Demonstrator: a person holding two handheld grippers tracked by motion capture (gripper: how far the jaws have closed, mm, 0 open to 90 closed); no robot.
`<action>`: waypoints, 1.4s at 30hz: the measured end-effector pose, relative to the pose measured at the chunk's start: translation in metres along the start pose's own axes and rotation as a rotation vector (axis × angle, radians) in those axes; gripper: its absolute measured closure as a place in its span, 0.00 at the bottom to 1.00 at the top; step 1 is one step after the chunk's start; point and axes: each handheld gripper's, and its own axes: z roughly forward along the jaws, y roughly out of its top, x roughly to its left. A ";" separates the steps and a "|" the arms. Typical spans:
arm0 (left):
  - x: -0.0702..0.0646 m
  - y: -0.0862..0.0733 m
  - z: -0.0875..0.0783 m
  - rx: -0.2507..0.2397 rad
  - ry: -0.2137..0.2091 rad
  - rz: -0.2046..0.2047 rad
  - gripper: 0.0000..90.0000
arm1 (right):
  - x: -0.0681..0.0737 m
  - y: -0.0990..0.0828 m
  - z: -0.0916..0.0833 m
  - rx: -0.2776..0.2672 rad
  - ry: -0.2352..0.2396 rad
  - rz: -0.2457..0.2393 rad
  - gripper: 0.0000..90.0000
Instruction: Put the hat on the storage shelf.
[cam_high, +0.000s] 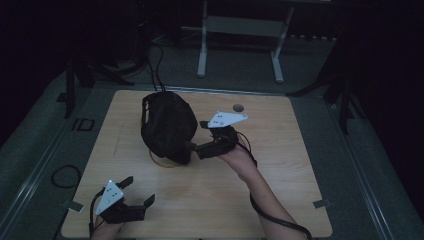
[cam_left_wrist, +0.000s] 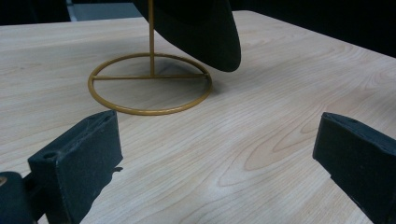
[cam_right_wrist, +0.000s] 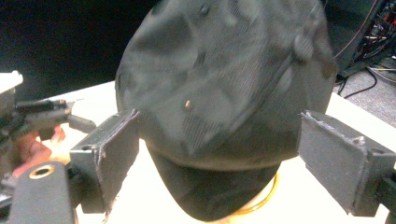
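A black cap (cam_high: 167, 127) sits on a gold wire stand whose ring base (cam_high: 162, 162) rests on the wooden table (cam_high: 280, 150). My right gripper (cam_high: 197, 136) points left at the cap's right side, open, one jaw on each side of the cap's lower edge. In the right gripper view the cap (cam_right_wrist: 219, 84) looms just beyond the wide-apart pads (cam_right_wrist: 107, 158). My left gripper (cam_high: 140, 190) rests near the table's front left corner, open with nothing between its fingers. The left gripper view looks past its gripper (cam_left_wrist: 219, 158) at the gold ring (cam_left_wrist: 149, 84) and the cap's brim (cam_left_wrist: 201, 32).
A round cable hole (cam_high: 238, 107) lies in the tabletop behind the right gripper. Black cables (cam_high: 157, 70) run off the back edge. A white desk frame (cam_high: 240, 45) stands on the floor beyond. A cable loop (cam_high: 65, 175) lies on the floor at the left.
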 end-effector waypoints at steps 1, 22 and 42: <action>0.000 0.000 0.000 0.000 0.000 0.000 0.02 | 0.000 0.000 0.000 0.000 0.000 0.000 0.15; 0.000 -0.001 0.001 0.007 -0.014 0.001 0.02 | 0.021 -0.089 -0.010 0.074 0.047 0.036 0.15; 0.001 -0.002 0.004 0.024 -0.038 0.009 0.02 | 0.018 -0.155 -0.037 0.079 0.027 0.066 0.15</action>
